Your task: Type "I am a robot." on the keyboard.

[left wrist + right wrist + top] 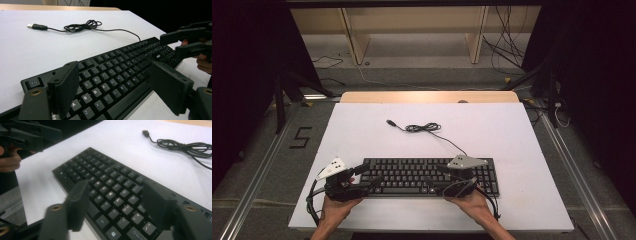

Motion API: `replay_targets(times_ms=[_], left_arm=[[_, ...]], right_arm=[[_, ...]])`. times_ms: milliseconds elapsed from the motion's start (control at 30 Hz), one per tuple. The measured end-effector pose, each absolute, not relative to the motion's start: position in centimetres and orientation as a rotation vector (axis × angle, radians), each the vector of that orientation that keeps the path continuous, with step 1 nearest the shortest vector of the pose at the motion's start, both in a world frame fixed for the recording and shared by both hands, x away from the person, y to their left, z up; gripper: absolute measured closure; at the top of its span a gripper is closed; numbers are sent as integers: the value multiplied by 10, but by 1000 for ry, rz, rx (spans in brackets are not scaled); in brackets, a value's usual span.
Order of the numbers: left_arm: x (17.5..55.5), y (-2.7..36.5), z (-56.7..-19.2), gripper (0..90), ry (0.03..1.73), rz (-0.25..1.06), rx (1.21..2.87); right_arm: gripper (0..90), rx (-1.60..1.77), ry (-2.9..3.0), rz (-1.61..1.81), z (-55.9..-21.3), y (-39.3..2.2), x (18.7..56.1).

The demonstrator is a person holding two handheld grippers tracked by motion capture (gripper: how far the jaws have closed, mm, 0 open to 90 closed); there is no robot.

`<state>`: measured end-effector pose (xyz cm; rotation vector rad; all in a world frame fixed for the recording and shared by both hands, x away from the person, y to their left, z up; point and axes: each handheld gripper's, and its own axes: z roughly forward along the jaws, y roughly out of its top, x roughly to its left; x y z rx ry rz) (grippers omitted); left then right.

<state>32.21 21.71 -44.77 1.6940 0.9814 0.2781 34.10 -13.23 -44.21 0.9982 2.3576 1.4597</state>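
- The white tabletop [362,135] fills the middle of the high view, and its near edge runs along the bottom of the frame, just under my hands.
- The black keyboard [412,175] lies flat in the lower middle of that view, long side parallel to the near edge and close to it.
- My left tool [371,176] sits at the keyboard's left end, lower left of the frame. Its jaws are spread wide over the left key columns and grasp nothing.
- My right tool [439,179] sits over the right half of the keyboard, lower right of centre. Its jaws are apart above the keys with nothing pinched between them; it too is released.
- The keyboard's cable [424,128] runs from its back edge to a loose coil in the upper middle of the tabletop, ending in a USB plug [390,122].
- My worry: if I close on keycaps rather than the case, a cap could pop off or the jaw could slip.
- If one tool lifts ahead of the other, the keyboard may tilt and slide toward the near edge.
- The loose coil could snag and drag if I move the keyboard far.
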Motion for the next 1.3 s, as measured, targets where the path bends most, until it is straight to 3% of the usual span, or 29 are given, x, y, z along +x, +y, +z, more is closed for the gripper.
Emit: replay_targets(times_ms=[333,533,1300], left_arm=[[321,217,-449,237,980,285,1696],[321,217,-449,236,979,292,1701],[319,216,-450,236,965,294,1709]], right_arm=[[777,1000,2446,1357,-453,-122,353],[900,995,2479,1317,-458,-117,357],[900,962,2563,1180,-478,-101,359]])
